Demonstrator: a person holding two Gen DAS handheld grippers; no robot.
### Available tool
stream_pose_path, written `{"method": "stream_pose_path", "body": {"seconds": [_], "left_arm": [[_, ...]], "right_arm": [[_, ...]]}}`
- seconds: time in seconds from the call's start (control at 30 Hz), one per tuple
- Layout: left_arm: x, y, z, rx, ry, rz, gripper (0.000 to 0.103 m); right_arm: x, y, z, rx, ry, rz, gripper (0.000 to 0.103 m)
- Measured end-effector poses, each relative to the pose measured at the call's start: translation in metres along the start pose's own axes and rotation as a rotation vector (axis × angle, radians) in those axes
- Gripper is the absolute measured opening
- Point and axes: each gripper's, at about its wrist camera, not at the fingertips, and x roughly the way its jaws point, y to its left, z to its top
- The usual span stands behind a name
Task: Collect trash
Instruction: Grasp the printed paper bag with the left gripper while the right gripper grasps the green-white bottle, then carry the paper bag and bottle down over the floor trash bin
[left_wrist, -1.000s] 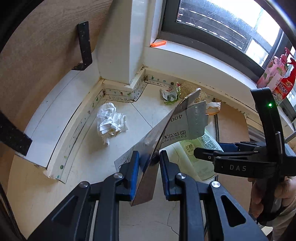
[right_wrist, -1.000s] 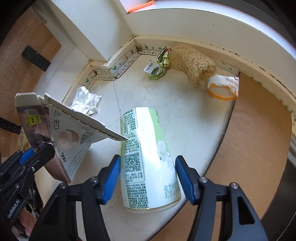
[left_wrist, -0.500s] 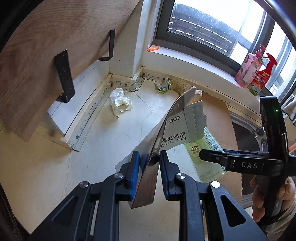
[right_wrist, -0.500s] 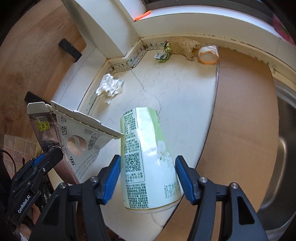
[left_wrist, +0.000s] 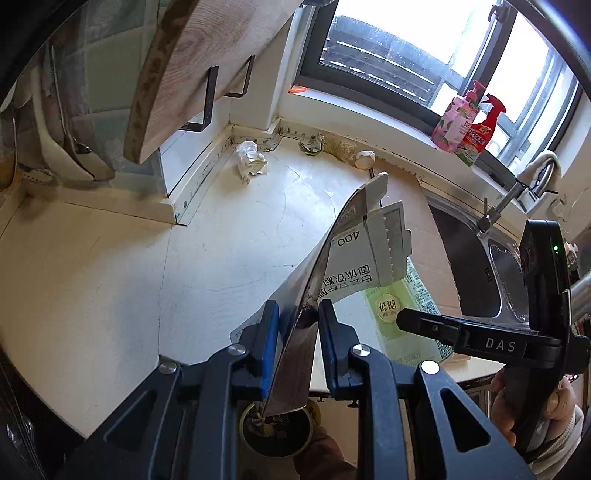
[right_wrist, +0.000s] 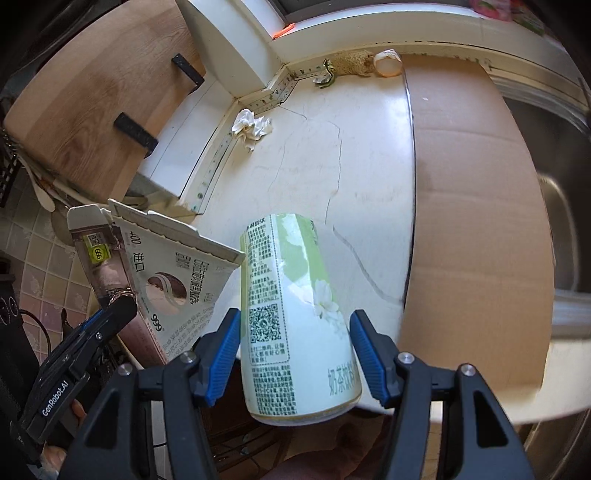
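Note:
My left gripper (left_wrist: 297, 314) is shut on a flattened milk carton (left_wrist: 354, 251), held in the air past the counter's front edge; the carton also shows in the right wrist view (right_wrist: 162, 273). My right gripper (right_wrist: 293, 328) is shut on a pale green paper cup (right_wrist: 291, 302), also lifted above the counter edge; the cup shows in the left wrist view (left_wrist: 402, 314). On the counter far back lie a crumpled white tissue (right_wrist: 251, 125), a green wrapper (right_wrist: 327, 75) and a small paper cup on its side (right_wrist: 388, 62).
A brown cardboard sheet (right_wrist: 472, 206) covers the counter's right side beside a steel sink (left_wrist: 506, 269). A wooden shelf (left_wrist: 199, 62) hangs at the left. A loofah (right_wrist: 349, 62) lies against the back wall. Two bottles (left_wrist: 469, 122) stand on the windowsill.
Both grippers have pulled back and up from the counter, carrying the carton and the cup; the counter trash now looks farther away.

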Motion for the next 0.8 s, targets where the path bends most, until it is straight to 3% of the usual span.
{"method": "stream_pose_path", "body": {"seconds": [0.2, 0.43, 0.63, 0.8], "left_arm": [[-0.043, 0.001, -0.031, 0.030, -0.030, -0.023, 0.018], [-0.065, -0.003, -0.064, 0.025, 0.014, -0.055, 0.018], [-0.060, -0.006, -0.098, 0.022, 0.082, -0.046, 0.017], [-0.034, -0.004, -0.130, -0.003, 0.156, -0.009, 0.016]], "right_arm": [[-0.027, 0.010, -0.053, 0.041, -0.044, 0.002, 0.060], [-0.038, 0.008, -0.105, 0.084, -0.013, -0.017, 0.060], [-0.026, -0.012, -0.138, 0.130, 0.064, -0.031, 0.060], [0.002, -0.032, -0.159, 0.144, 0.145, -0.040, 0.060]]}}
